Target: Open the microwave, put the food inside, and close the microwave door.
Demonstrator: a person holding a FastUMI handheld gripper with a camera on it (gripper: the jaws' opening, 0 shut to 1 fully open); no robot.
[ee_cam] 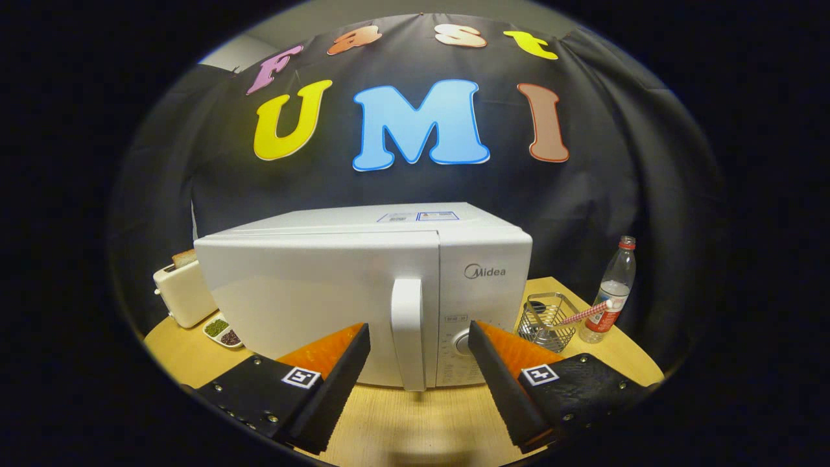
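Tongs (419, 337) spread wide, empty, fingertips flanking the vertical white handle (408, 334) of the boxy white microwave (363, 292); door closed, sitting mid light-wood counter (402, 421), just ahead.

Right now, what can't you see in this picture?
Gripper view, with the gripper open and its fingers either side of the door handle:
- Inside the microwave: hidden by its shut white door.
- The food to go in: I cannot tell which item it is.
- Toaster: partly hidden behind the microwave.
- Small dish contents: too small to identify.
- Bottle label: too small to read.
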